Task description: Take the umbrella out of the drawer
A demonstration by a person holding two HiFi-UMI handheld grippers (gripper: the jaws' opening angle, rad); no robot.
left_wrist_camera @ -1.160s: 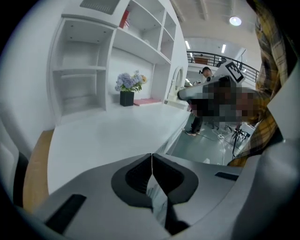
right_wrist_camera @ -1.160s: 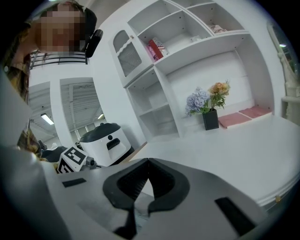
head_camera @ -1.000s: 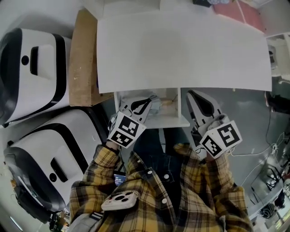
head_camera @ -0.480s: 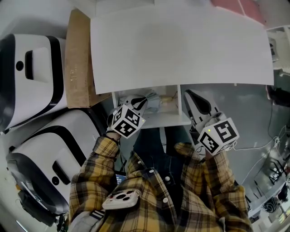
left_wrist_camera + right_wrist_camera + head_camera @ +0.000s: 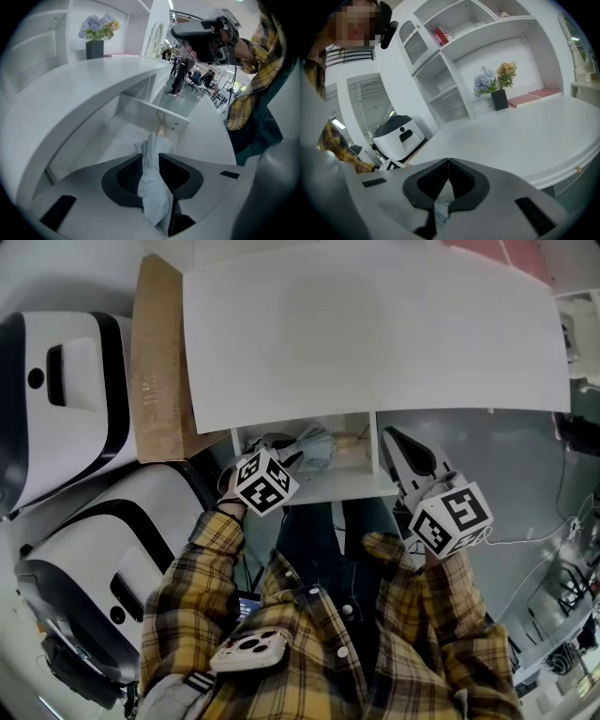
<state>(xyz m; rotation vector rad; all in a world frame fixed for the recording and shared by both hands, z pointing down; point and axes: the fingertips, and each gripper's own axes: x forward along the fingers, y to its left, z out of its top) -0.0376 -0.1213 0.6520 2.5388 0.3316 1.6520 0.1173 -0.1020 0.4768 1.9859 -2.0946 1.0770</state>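
The white drawer [image 5: 349,489] stands pulled out under the desk top [image 5: 375,334]. A folded pale grey umbrella [image 5: 316,443] with a wooden handle [image 5: 161,131] lies in it. My left gripper [image 5: 281,443] points steeply down into the drawer. Its jaws have just been opening, and the umbrella [image 5: 152,187] now lies lengthwise between them, in the left gripper's [image 5: 151,157] narrow gap. My right gripper [image 5: 388,432] hangs to the right of the drawer, outside it, at the desk's front edge. In the right gripper view the right gripper [image 5: 448,160] is shut, tips together, holding nothing.
Two large white and black machines [image 5: 66,381] [image 5: 103,559] stand at the left, with a cardboard panel [image 5: 159,362] against the desk's side. A vase of flowers [image 5: 500,98] sits at the back of the desk. Cables lie on the floor at the right [image 5: 553,559].
My left gripper has sunk and tipped down into the drawer over the umbrella. The right gripper has dropped a little and stays beside the drawer.
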